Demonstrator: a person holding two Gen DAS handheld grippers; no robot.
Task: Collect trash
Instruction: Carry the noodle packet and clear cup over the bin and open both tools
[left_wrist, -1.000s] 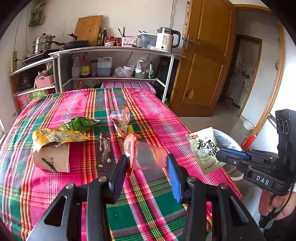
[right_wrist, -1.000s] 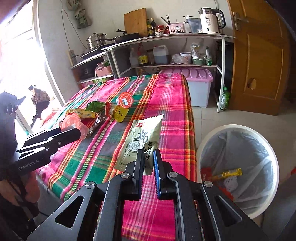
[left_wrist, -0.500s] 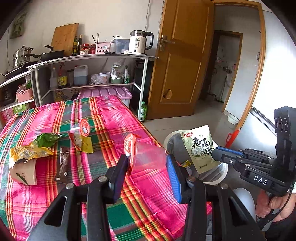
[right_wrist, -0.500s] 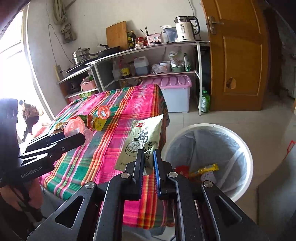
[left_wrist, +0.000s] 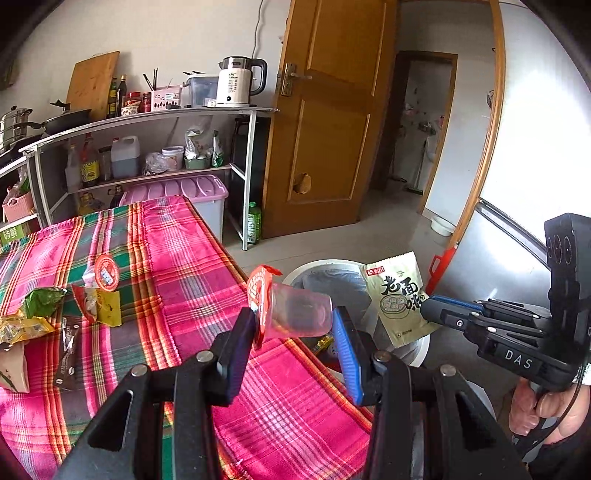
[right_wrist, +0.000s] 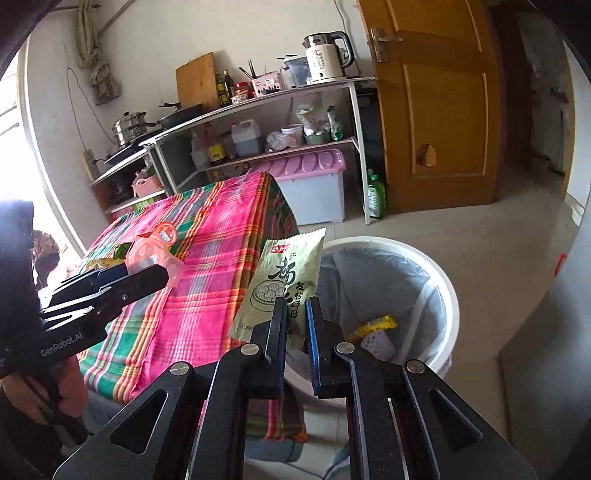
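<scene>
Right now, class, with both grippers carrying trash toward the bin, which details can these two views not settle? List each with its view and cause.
1. Trash bin contents: right wrist view, the yeast packet and right gripper cover part of them.
2. Paper bag: left wrist view, cut off by the left edge.
3. Plastic cup in the left gripper: whether anything remains inside is unclear through the tinted wall.

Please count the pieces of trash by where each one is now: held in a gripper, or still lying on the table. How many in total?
Held in a gripper: 2, the clear plastic cup and the pale green packet.
On the table: 6, the second cup, yellow-red wrapper, green wrapper, yellow bag, dark sachet, paper box.
Total: 8.
</scene>
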